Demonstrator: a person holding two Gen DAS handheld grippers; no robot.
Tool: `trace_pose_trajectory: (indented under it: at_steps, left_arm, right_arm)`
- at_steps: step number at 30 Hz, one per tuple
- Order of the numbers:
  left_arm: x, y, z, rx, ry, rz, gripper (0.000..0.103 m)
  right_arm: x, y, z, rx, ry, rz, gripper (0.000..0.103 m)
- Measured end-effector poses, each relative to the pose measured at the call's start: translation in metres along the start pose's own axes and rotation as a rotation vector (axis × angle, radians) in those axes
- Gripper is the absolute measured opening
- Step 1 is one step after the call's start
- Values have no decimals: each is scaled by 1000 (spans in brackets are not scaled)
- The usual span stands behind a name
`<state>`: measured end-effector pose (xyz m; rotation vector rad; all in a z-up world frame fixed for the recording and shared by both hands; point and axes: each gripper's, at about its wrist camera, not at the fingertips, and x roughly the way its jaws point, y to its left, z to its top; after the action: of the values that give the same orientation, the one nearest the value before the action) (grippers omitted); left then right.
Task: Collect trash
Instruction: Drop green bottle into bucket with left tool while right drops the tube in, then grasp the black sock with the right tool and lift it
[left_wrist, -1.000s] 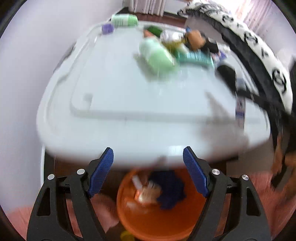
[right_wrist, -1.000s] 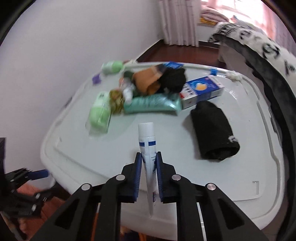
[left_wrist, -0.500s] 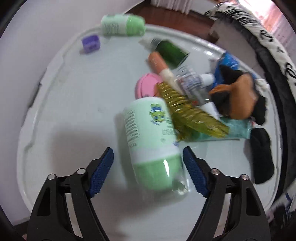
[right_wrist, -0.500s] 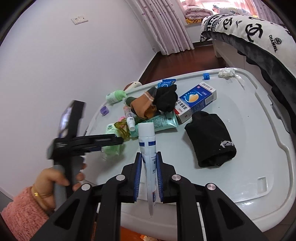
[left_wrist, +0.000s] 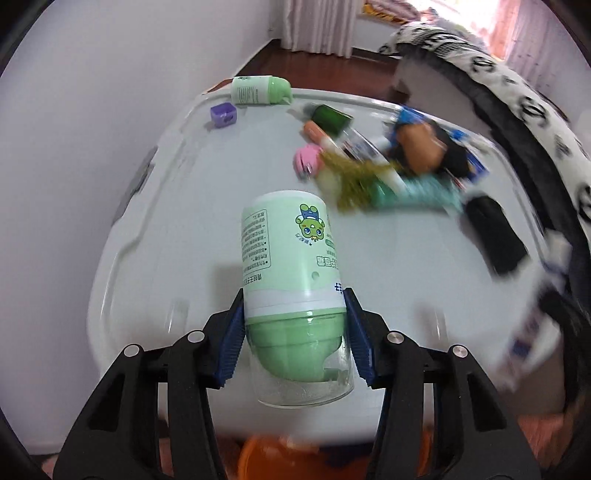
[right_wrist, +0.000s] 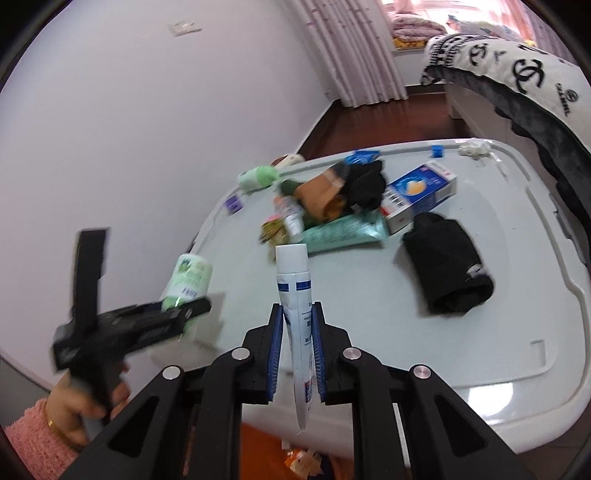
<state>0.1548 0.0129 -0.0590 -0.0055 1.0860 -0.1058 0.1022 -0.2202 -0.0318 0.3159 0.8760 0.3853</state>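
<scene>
A pale green bottle (left_wrist: 290, 258) with a green cap sits between the blue pads of my left gripper (left_wrist: 293, 295). Its jaws are closing and the pads press on the bottle's cap end. In the right wrist view the same bottle (right_wrist: 186, 280) hangs tilted just above the white table top (right_wrist: 369, 332), held by the left gripper (right_wrist: 181, 314). My right gripper (right_wrist: 297, 308) is shut on a white toothpaste tube (right_wrist: 291, 266) with blue print, over the table's near edge. An orange bin (left_wrist: 273, 458) shows blurred below the table edge.
A pile lies at the back of the table: a teal tube (right_wrist: 343, 230), a blue-white box (right_wrist: 421, 192), brown and black cloth (right_wrist: 343, 184). A rolled black cloth (right_wrist: 447, 266) lies to the right. Another green bottle (left_wrist: 258, 90) and a purple cap (left_wrist: 222, 115) are far left. A bed stands to the right.
My left gripper came from above the orange bin to the green bottle, closed on it and raised it off the table. The right gripper kept the tube and tilted up a little.
</scene>
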Motion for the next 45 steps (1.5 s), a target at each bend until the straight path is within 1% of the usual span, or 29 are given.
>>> trace_pose_trajectory:
  at_steps: [3,5,7,8,9,11,13,14,15,16,17,18,19,20,21,23,24,28,31,36,39,41,42,43,44,45]
  left_arm:
    - [-21,4,-34,69,12,-23,49]
    - [-24,0,-61,121,64,-41,49]
    - [-20,-1,-92,152,159,-74,49]
    - [-15,-2,-101,155,195,-86,49]
    - [-5,-3,-120,168,250,-92,49]
    - [8,-3,-144,169,324,-95,49]
    - [30,-1,-164,152,415,-106,49]
    - [43,1,-172,141,469,-103,49]
    - [52,2,-177,125,508,-99,49]
    - [62,3,-181,114,556,-110,50]
    - [69,4,-184,112,584,-109,51]
    - [72,5,-185,109,588,-83,58]
    - [74,6,-185,109,582,-52,69]
    - [75,6,-185,108,578,-57,70]
    - [75,6,-185,109,579,-57,71]
    - [72,4,-186,125,567,-52,75]
    - [76,3,-180,131,567,-48,76]
    - [68,-5,-182,153,538,-41,76]
    - [59,-8,-181,159,511,-37,76]
    - [37,-12,-173,186,418,-21,76]
    - [19,-15,-164,213,330,0,76]
    - [1,-17,-155,236,233,27,76]
    - [-7,-18,-148,247,184,39,76]
    - [-13,-19,-143,254,144,48,76]
    - [-21,-19,-139,259,97,58,76]
    - [-27,-19,-135,258,58,66,76]
  right_arm:
    - [0,19,-16,-27,33,26,16]
    - [1,30,-36,-19,76,45,16]
    - [3,42,-62,-20,133,48,16]
    - [5,47,-71,-25,158,42,16]
    - [7,50,-80,-28,181,34,16]
    - [17,55,-105,-11,265,0,16]
    - [26,54,-120,-7,325,-41,16]
    - [33,53,-128,-4,363,-71,16]
    - [40,51,-135,2,397,-87,16]
    - [46,50,-140,7,425,-99,16]
    - [53,48,-144,9,449,-121,16]
    - [58,45,-146,14,465,-146,20]
    - [62,44,-147,17,474,-160,38]
    - [65,41,-147,26,484,-175,50]
    - [66,40,-147,30,482,-190,59]
    - [66,39,-146,33,475,-193,58]
    - [66,39,-145,37,473,-193,58]
    - [67,35,-143,46,460,-193,58]
    - [57,31,-141,58,431,-190,58]
    - [34,27,-133,65,344,-188,58]
    - [23,31,-116,50,281,-186,58]
    - [11,29,-98,46,225,-188,61]
    - [7,25,-87,43,199,-199,65]
    - [-1,19,-72,41,151,-227,70]
    - [-7,12,-60,39,117,-247,72]
    - [-11,6,-48,35,83,-272,78]
